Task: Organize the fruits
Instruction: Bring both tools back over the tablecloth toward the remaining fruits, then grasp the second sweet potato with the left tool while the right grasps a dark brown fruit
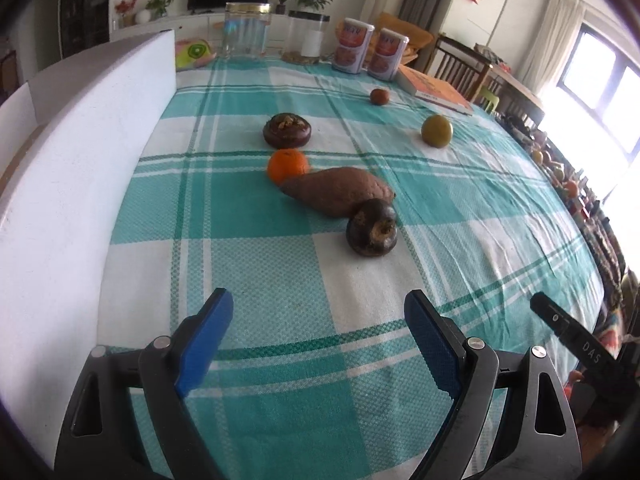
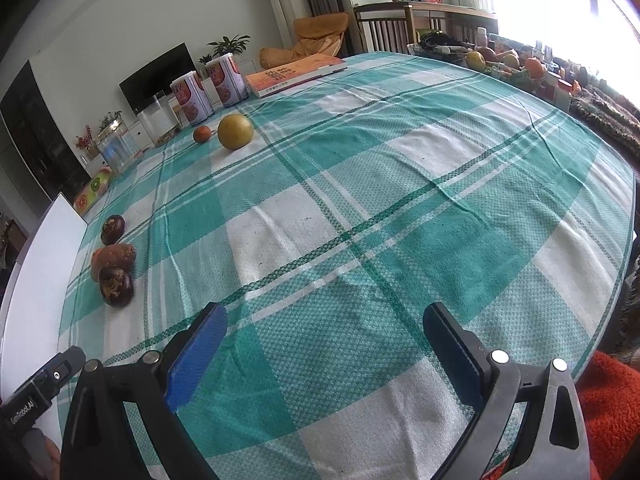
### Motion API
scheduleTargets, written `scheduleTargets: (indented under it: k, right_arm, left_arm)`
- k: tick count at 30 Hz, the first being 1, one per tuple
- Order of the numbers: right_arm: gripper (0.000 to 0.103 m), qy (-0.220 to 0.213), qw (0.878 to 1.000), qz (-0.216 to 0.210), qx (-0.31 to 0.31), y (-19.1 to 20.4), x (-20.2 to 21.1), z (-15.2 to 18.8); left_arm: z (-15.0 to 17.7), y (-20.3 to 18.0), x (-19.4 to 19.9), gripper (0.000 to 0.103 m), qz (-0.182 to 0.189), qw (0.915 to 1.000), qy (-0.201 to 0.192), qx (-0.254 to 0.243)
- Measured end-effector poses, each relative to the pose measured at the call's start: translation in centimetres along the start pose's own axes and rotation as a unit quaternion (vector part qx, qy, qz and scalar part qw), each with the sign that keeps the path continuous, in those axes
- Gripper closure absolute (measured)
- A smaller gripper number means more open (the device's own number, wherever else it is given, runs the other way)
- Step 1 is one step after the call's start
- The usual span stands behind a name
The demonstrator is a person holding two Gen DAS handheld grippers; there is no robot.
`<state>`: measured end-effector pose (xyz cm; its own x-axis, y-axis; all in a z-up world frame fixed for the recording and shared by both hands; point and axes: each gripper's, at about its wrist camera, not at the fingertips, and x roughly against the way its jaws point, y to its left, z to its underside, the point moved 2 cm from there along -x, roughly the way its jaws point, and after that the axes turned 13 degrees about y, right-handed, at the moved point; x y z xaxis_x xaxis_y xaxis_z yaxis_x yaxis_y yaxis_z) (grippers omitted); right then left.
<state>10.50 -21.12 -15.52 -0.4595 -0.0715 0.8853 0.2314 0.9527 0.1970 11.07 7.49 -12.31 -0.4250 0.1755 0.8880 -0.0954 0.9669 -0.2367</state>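
The left gripper (image 1: pixel 320 312) hangs over the checked tabletop (image 1: pixel 460 240), jaws wide apart and empty. Just above it, mid-frame, lie a dark mangosteen (image 1: pixel 372 227), a sweet potato (image 1: pixel 340 191) touching it, a tangerine (image 1: pixel 288 165) and a chocolate donut (image 1: pixel 287 131) — a green-yellow fruit (image 1: pixel 437 131) sits apart, upper right. The right gripper (image 2: pixel 324 322) also has its jaws apart, nothing between.
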Motion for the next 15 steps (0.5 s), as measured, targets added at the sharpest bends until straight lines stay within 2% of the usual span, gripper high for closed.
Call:
scheduleTargets:
  k: [3, 6, 7, 9, 11, 13, 15]
  right_arm:
    - [0.005, 0.0, 1.0, -0.002, -0.001, 0.0, 0.0, 0.0]
    - [0.005, 0.002, 1.0, -0.004, -0.003, -0.1, -0.1, 0.0]
    - [0.005, 0.002, 1.0, -0.005, -0.003, -0.1, -0.1, 0.0]
    - [0.005, 0.003, 1.0, -0.006, -0.003, -0.1, -0.1, 0.0]
    - [0.005, 0.002, 1.0, -0.006, -0.003, -0.1, -0.1, 0.0]
    - [0.005, -0.001, 1.0, -0.007, -0.004, -0.2, 0.0, 0.0]
    - [0.005, -0.005, 1.0, -0.009, -0.007, -0.3, 0.1, 0.0]
  left_arm:
    - [-2.6, -0.9, 0.2, 0.016, 0.014, 0.9996, -0.005, 0.025]
    - [-5.7, -2.9, 0.5, 0.014, -0.005, 0.9995, -0.032, -0.003]
    - [-6.8, -3.8, -0.1, 0.014, -0.011, 0.9993, -0.028, -0.024]
    - [-8.7, -5.2, -2.2, 0.014, -0.014, 0.9972, 0.001, -0.073]
    - [-9.7, -6.0, -4.9, 0.014, -0.019, 0.9915, 0.038, -0.123]
    - [-9.5, -6.3, -6.7, 0.016, -0.042, 0.9841, 0.082, -0.151]
    - [-8.5, -6.3, -6.2, 0.016, -0.042, 0.979, 0.097, -0.174]
